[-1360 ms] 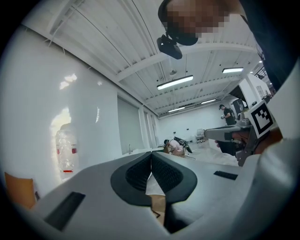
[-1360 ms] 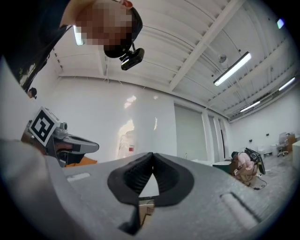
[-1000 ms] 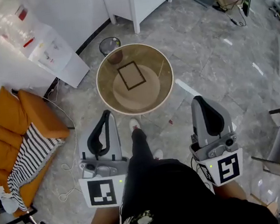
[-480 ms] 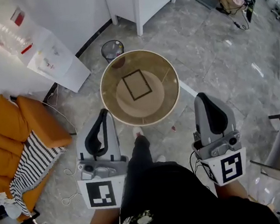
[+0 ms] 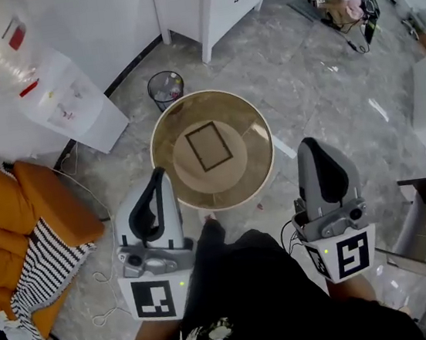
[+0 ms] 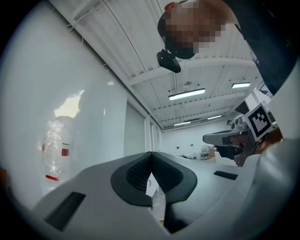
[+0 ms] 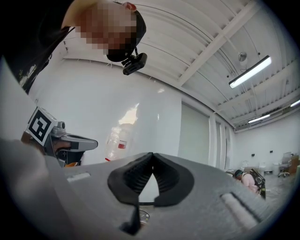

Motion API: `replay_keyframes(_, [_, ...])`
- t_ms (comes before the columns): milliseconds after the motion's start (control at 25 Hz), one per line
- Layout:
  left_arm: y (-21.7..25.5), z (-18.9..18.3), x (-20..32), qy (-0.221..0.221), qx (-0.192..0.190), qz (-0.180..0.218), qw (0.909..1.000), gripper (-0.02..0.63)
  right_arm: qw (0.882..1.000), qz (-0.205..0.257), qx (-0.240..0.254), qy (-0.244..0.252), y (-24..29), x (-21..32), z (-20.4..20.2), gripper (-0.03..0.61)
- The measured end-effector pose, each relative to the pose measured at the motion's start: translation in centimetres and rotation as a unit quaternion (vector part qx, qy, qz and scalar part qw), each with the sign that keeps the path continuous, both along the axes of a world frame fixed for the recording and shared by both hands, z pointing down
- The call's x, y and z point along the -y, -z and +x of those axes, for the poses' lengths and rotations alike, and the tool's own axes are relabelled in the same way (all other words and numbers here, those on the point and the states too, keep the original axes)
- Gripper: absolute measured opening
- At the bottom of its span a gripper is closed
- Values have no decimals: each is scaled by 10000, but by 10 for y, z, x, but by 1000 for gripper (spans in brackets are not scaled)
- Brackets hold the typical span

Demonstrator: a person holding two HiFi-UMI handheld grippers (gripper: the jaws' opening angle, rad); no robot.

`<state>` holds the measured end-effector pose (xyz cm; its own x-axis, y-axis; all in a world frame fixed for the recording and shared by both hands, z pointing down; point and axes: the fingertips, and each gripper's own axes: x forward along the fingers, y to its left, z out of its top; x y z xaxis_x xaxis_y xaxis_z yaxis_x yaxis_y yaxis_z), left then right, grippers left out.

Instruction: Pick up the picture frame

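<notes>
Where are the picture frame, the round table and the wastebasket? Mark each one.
picture frame [image 5: 208,146], head view, centre of its pane.
round table [image 5: 252,132], head view, bare glass top right of the frame.
wastebasket [image 5: 165,87], head view, its open mouth.

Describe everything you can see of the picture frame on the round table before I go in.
The picture frame is a thin, dark rectangular border, longer than it is wide; the tan of the table shows through its middle. Its material can't be told from the head view. It lies flat near the centre of the round table, whose top looks like tinted glass, and it is turned slightly askew. Only the table top touches it; nothing lies on it.
</notes>
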<state>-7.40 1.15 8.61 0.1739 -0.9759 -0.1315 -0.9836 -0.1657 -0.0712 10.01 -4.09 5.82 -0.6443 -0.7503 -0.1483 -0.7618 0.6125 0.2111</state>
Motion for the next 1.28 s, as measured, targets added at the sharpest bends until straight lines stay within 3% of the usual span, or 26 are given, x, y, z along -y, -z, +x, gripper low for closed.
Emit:
replay_keyframes(200, [-15, -15, 31, -34, 23, -245, 9997, 12, 9999, -155, 24, 8, -14, 29, -23, -3])
replay_keyframes(520, [-23, 1, 93, 126, 445, -477, 9978, 11, 9983, -487, 218, 217, -42, 97, -15, -3])
replay_keyframes(960, [-25, 28, 163, 1078, 382, -687, 9911, 12, 9881, -710, 353, 1319, -51, 196, -8, -3])
replay_keyframes(1280, [-50, 43, 201, 1674, 172, -1124, 9793, 12, 9654, -1334, -17, 2242, -98, 242, -17, -3])
